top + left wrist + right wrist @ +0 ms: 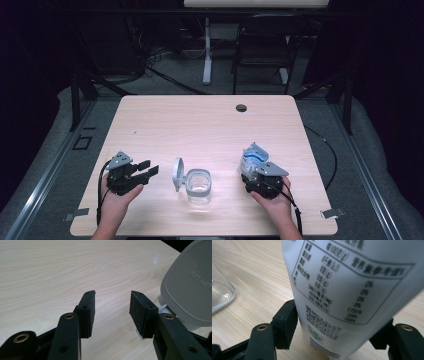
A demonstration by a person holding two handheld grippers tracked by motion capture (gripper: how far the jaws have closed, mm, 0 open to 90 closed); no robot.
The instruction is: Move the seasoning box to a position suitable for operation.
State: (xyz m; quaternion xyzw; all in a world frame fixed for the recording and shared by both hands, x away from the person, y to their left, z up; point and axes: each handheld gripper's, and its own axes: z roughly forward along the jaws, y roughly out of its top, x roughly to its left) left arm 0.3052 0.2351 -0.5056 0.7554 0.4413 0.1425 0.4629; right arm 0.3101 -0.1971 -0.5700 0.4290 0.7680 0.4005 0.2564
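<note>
The pale wooden surface (200, 120) carries a clear glass jar (198, 186) near its front edge, which serves as the mark for everything else. The jar's grey lid (178, 173) stands tipped up on the jar's left side. Left of the jar, the left gripper (148, 168) has its jaws wide — nothing between them. Right of the jar, the right gripper (250, 170) has its jaws clamped on a white-and-blue pouch (253, 157) — printed label facing the camera.
</note>
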